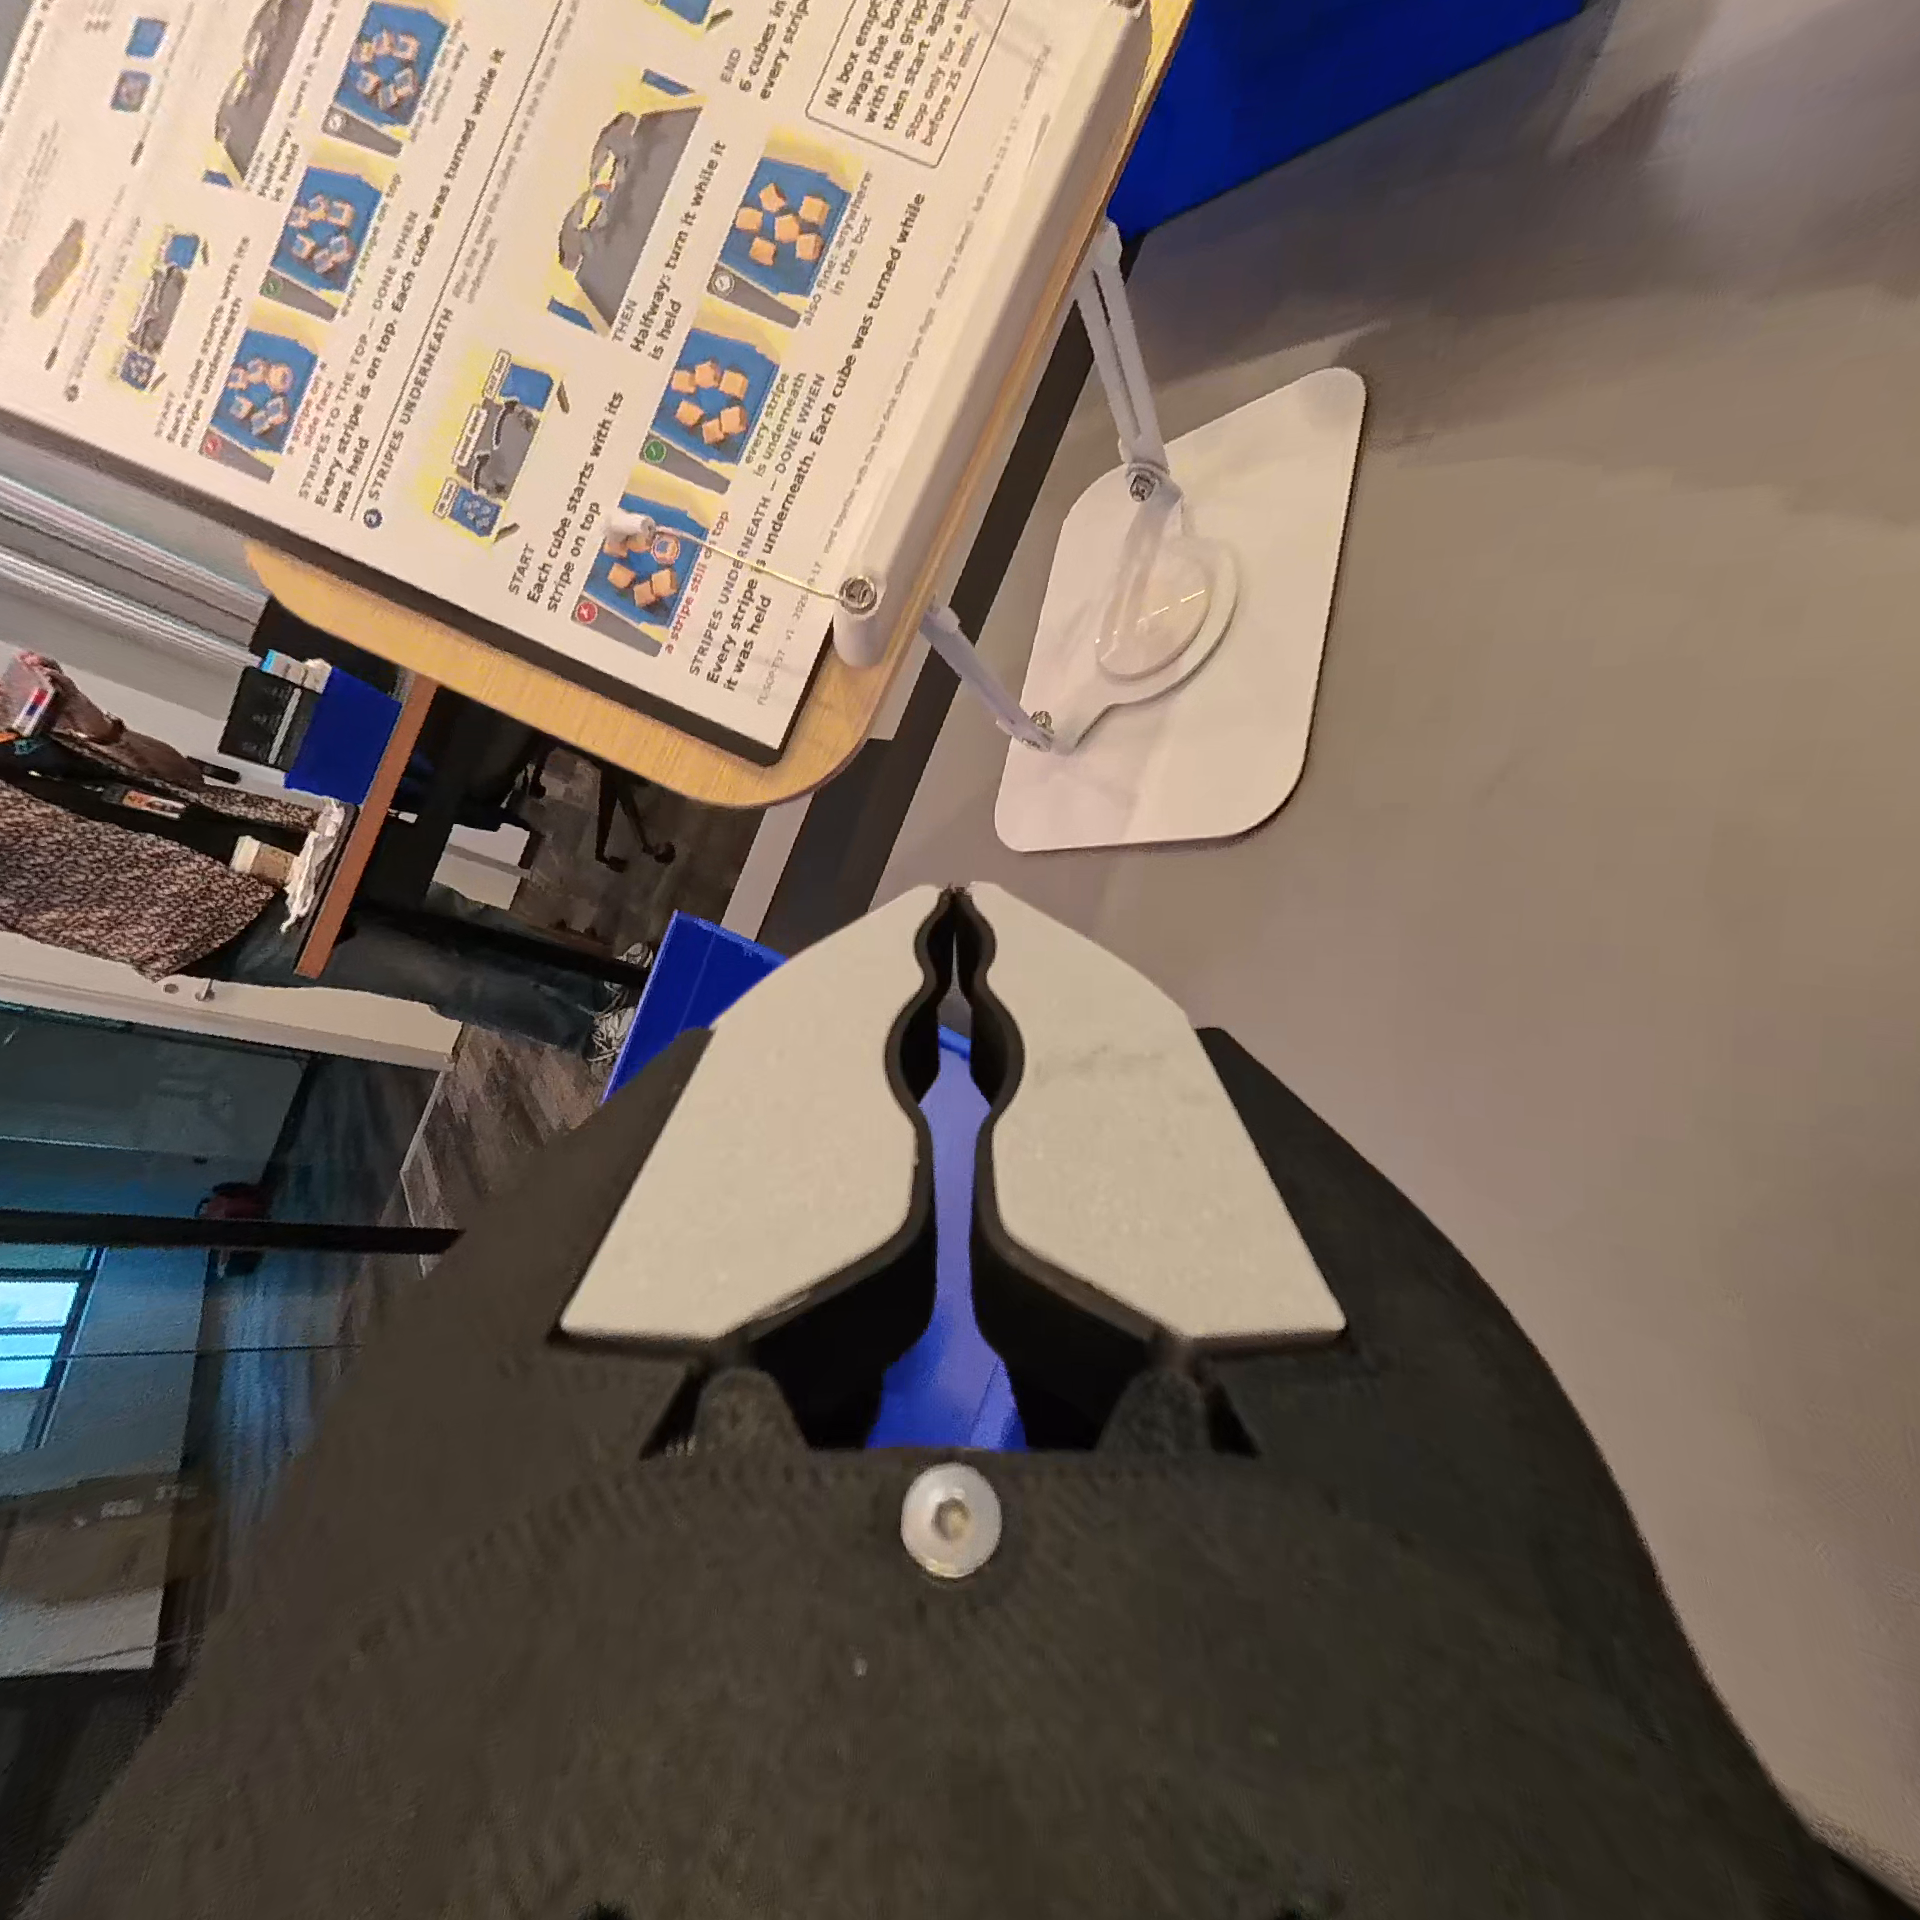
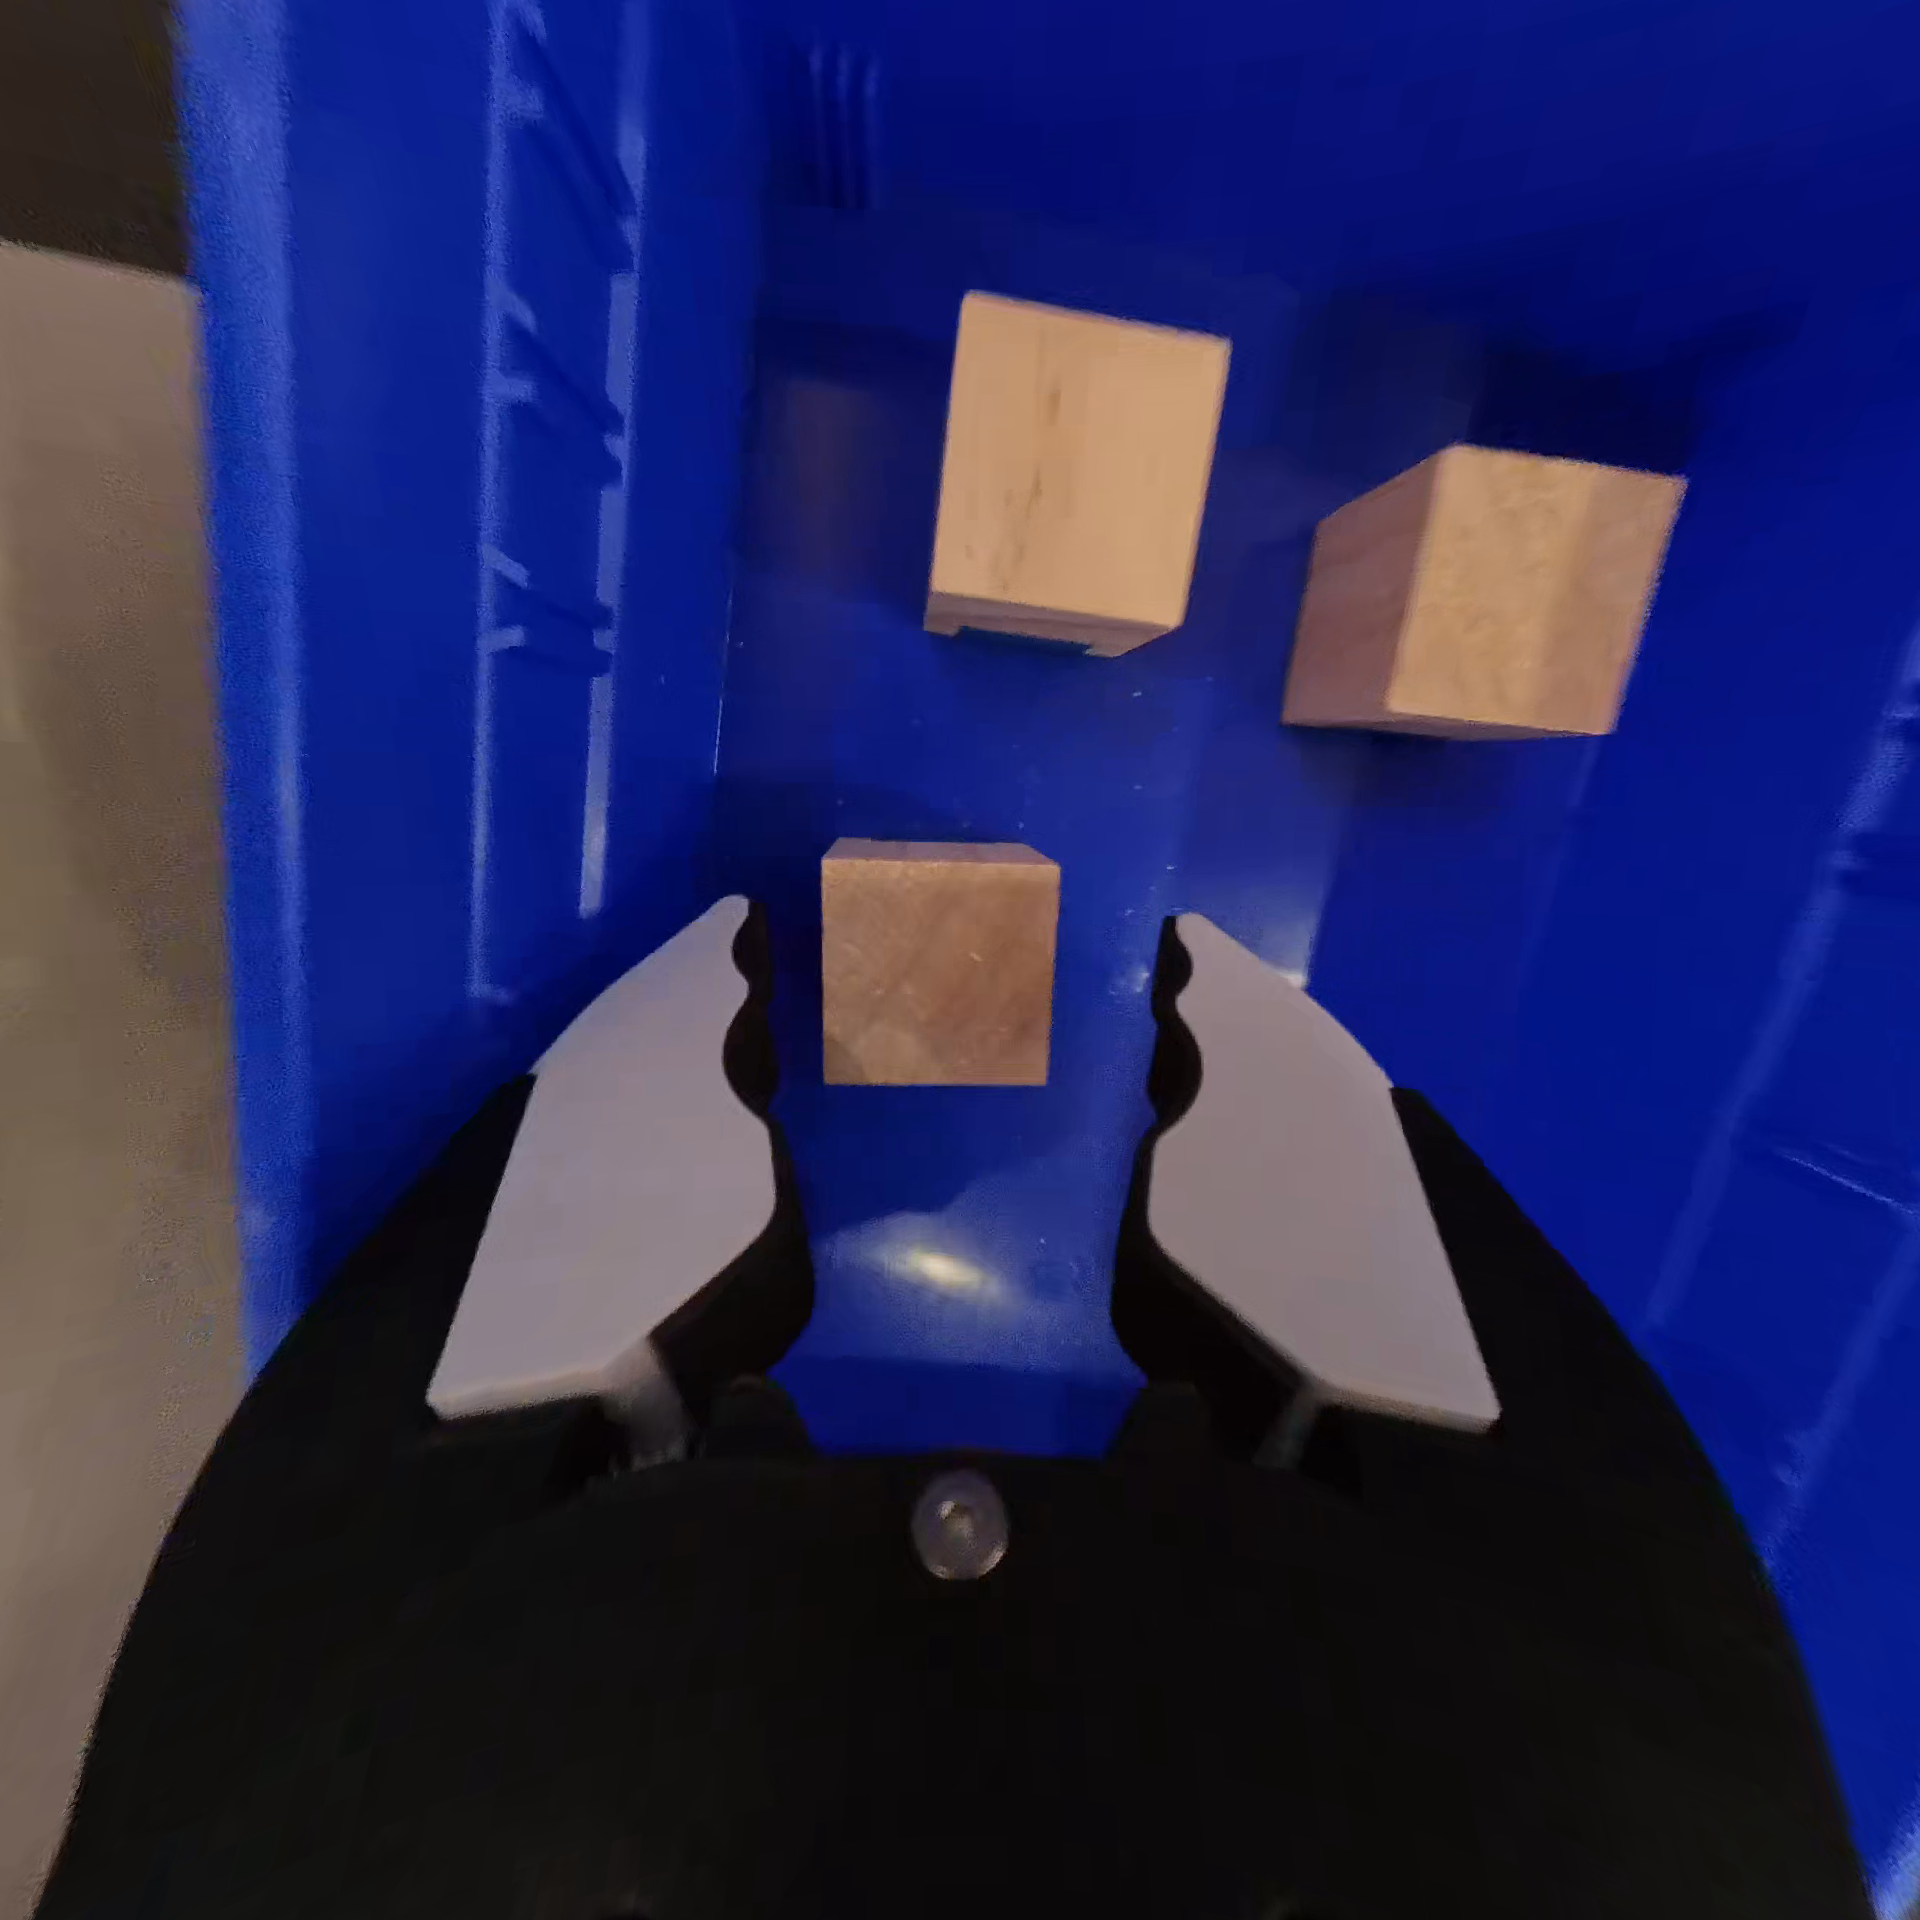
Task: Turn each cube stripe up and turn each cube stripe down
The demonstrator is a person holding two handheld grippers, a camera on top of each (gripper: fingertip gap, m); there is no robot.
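In the right wrist view my right gripper point(image 2: 961, 920) is open inside a blue box point(image 2: 436, 623). A plain wooden cube point(image 2: 935, 966) rests on the box floor between its fingers, with blue gaps on both sides, so the pads do not touch it. Two more wooden cubes lie farther in: one point(image 2: 1075, 468) shows a dark strip along its lower edge, the other point(image 2: 1486, 592) sits to the right. In the left wrist view my left gripper point(image 1: 956, 891) is shut with nothing between its tips, above a grey table point(image 1: 1558, 935).
A white stand point(image 1: 1184, 613) on the table carries a wooden board with an instruction sheet point(image 1: 582, 312). A blue box edge point(image 1: 707, 977) shows under the left gripper. The blue box walls rise close on the left and right of the right gripper.
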